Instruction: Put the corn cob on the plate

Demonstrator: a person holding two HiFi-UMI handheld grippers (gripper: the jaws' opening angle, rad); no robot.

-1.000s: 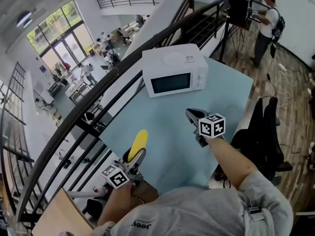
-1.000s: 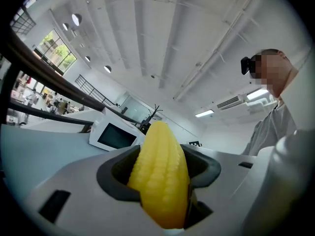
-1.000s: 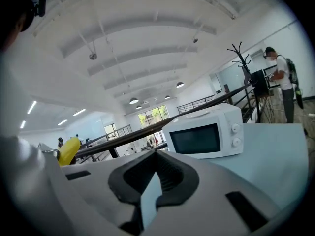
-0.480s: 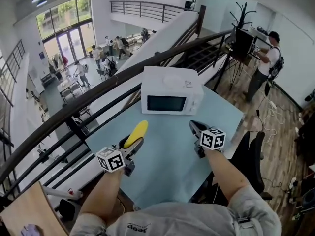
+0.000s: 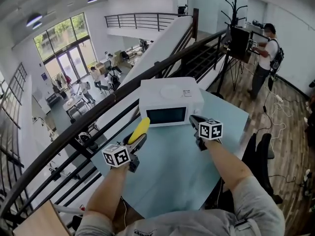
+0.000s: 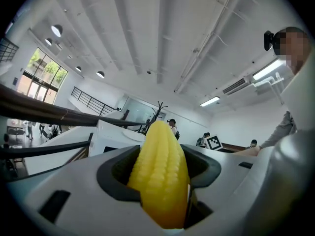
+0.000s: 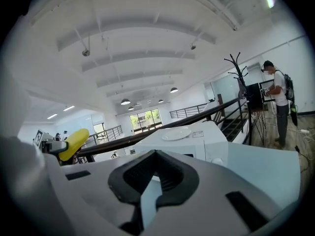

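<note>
Before microwave (image 5: 170,116), corn cob (image 5: 142,127) is clamped in left gripper (image 5: 137,142), now carried nearer plate (image 5: 172,89) atop; right gripper (image 5: 196,124) is kept closed, empty.

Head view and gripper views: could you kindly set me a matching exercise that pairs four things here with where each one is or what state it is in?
Things:
1. corn cob
2. plate
3. microwave
4. right gripper

Places or states:
A. lies on top of the microwave
B. stands on the light blue table
C. holds nothing
D. clamped in the left gripper, tip pointing towards the microwave

Pairs: 1-D, 2-A, 3-B, 4-C
</note>
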